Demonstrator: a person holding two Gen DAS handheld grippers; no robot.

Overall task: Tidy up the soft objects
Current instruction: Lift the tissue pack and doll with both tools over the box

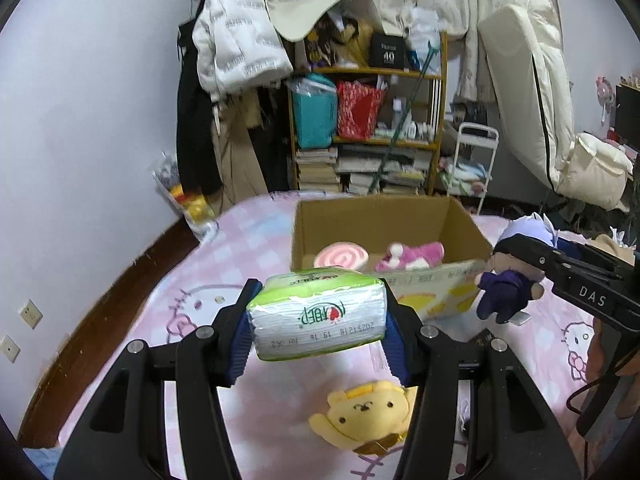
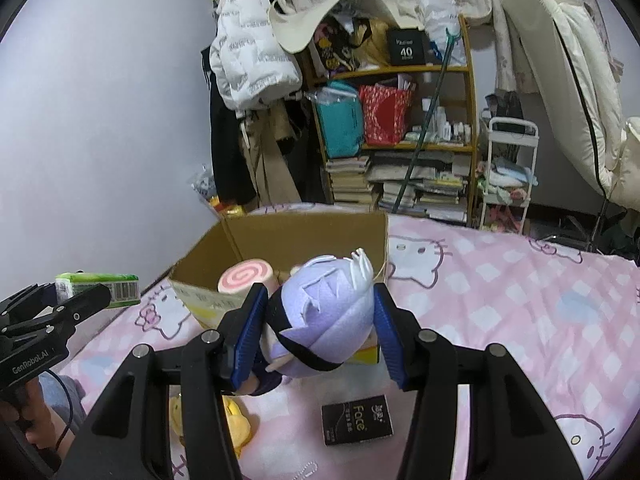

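My left gripper (image 1: 318, 332) is shut on a green and white tissue pack (image 1: 318, 318), held above the bed in front of an open cardboard box (image 1: 464, 220). The box holds a pink swirl roll plush (image 1: 340, 258) and a pink and white plush (image 1: 412, 256). My right gripper (image 2: 318, 332) is shut on a purple-haired doll (image 2: 324, 320), near the box's front edge (image 2: 208, 300). The doll also shows in the left wrist view (image 1: 508, 280). A yellow bear plush (image 1: 364, 412) lies on the bed below the left gripper.
A black "Face" packet (image 2: 356, 424) lies on the pink Hello Kitty bedsheet (image 2: 520, 300). Behind the bed stand a cluttered bookshelf (image 1: 368, 128), hanging coats (image 1: 236, 48) and a white rack (image 1: 476, 160). The wooden floor (image 1: 100, 320) is to the left.
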